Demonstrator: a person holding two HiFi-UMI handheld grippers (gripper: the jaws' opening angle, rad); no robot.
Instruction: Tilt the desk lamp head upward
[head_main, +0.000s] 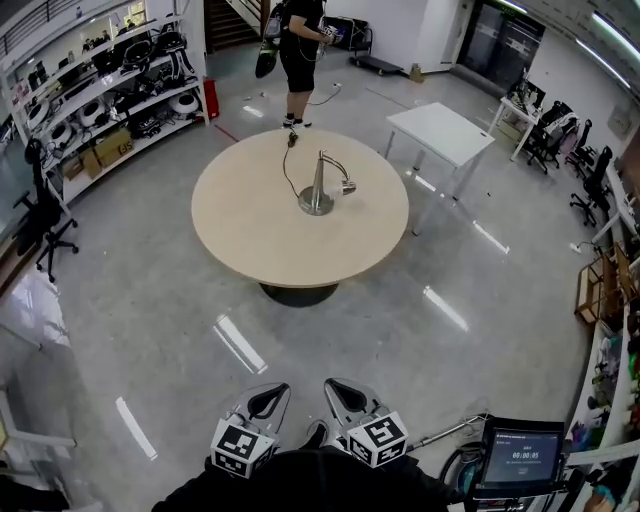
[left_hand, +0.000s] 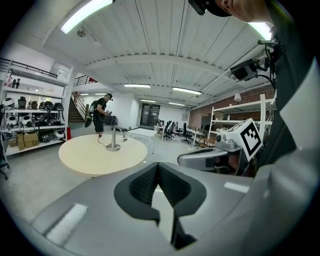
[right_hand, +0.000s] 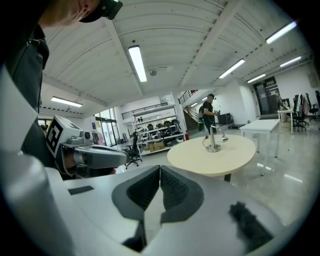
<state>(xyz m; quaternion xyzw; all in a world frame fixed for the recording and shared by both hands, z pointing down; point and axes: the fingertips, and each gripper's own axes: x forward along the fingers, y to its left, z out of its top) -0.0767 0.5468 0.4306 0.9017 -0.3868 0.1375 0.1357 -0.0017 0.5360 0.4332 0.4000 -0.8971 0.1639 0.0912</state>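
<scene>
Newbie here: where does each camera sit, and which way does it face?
Head view: on the person's head, steeply down at round table and desk lamp; left gripper, right gripper at bottom.
Left gripper view: on that gripper, along its shut jaws; right gripper alongside.
Right gripper view: same, mirrored; left gripper alongside.
Shared: all three show table and lamp.

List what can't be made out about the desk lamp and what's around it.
- Desk lamp: the head's tilt and any switch are too small to tell in every view.
- Cable: head view, its far end is lost past the round table's far edge.
- Screen: head view, its text is too small to read.
</scene>
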